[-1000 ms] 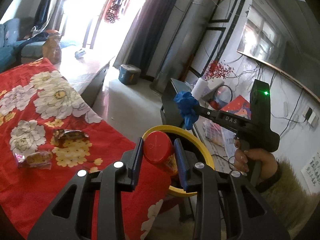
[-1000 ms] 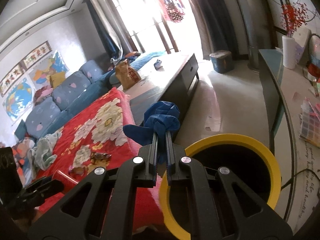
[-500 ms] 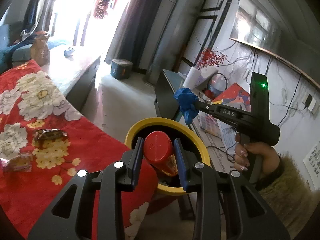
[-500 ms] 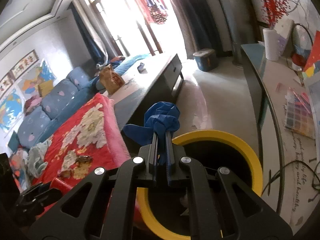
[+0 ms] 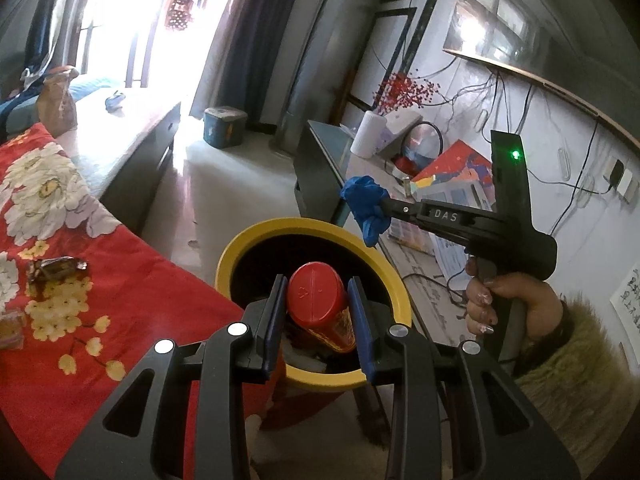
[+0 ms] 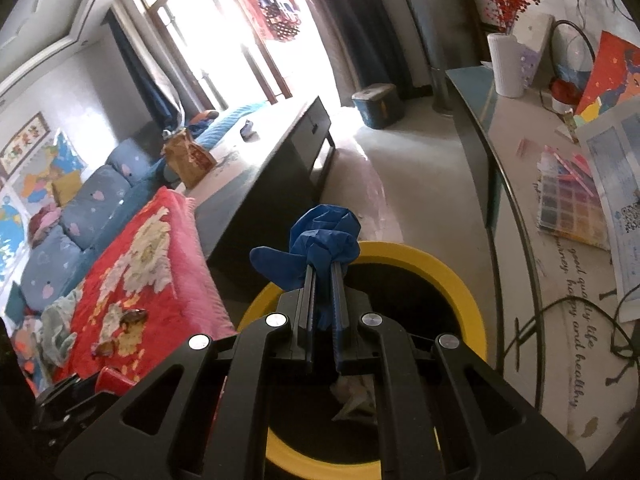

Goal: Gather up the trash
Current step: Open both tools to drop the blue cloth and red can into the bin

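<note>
On the red floral cloth (image 5: 132,280) at the far left, a dark snack wrapper (image 5: 56,270) and another small packet (image 5: 10,326) lie uncollected, well apart from both tools. Moving rightward, the left gripper (image 5: 318,312) has its fingers drawn in on a red-capped bottle (image 5: 320,304), gripped across its body with the long axis running forward along the fingers, cap end leading. That cap sits over the dark mouth of the yellow-rimmed trash bin (image 5: 248,240), inside the near rim, so a release here would likely drop the bottle straight in. Further right, the right gripper (image 6: 322,300) has its fingers nearly together, pinching a crumpled blue glove (image 6: 320,240). In the left wrist view the glove (image 5: 366,204) hangs over the bin's far right rim, more at the edge than the middle. The left hand's load is the better placed for dropping; the glove probably needs carrying a little inward first. Crumpled paper (image 6: 354,396) already lies inside the bin.
</note>
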`<state>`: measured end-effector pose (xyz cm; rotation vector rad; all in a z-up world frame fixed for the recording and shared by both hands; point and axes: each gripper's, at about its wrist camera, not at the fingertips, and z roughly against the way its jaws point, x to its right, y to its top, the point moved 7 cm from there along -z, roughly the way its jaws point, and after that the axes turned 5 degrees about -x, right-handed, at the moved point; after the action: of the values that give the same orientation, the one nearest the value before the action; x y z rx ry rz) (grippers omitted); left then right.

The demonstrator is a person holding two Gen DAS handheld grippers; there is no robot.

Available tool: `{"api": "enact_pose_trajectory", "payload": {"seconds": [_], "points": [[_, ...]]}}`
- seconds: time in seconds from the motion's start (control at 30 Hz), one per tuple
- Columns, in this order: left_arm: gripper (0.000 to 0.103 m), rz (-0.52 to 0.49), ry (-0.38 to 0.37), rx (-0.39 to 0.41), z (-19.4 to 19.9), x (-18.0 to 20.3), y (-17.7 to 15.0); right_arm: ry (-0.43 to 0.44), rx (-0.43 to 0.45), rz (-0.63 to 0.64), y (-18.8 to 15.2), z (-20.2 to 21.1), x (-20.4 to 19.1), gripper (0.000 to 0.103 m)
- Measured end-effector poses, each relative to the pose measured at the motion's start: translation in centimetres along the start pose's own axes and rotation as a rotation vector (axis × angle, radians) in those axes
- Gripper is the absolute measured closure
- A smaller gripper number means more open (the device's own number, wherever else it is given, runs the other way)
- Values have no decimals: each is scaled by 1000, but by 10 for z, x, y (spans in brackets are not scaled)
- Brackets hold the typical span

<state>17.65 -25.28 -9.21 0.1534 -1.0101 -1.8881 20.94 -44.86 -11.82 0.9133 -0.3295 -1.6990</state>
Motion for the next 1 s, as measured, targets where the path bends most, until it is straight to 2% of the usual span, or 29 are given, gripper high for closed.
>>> {"api": "enact_pose_trajectory", "payload": {"seconds": [0.27, 0.47, 0.9, 0.97, 1.0], "points": [[74, -18, -8, -31, -19, 6, -6, -23, -45, -39, -8, -10, 19, 99], [74, 14, -29, -69, -37, 2, -13, -35, -77, -55, -14, -17, 27, 99], [73, 8, -42, -124, -75, 9, -18, -49, -111, -47, -23, -29, 30, 99], [66, 7, -40, -133, -79, 9, -20, -51, -111, -48, -23, -29, 30, 97], [50, 11, -35, -134, -81, 9, -20, -49, -110, -49, -23, -29, 30, 95]]}}
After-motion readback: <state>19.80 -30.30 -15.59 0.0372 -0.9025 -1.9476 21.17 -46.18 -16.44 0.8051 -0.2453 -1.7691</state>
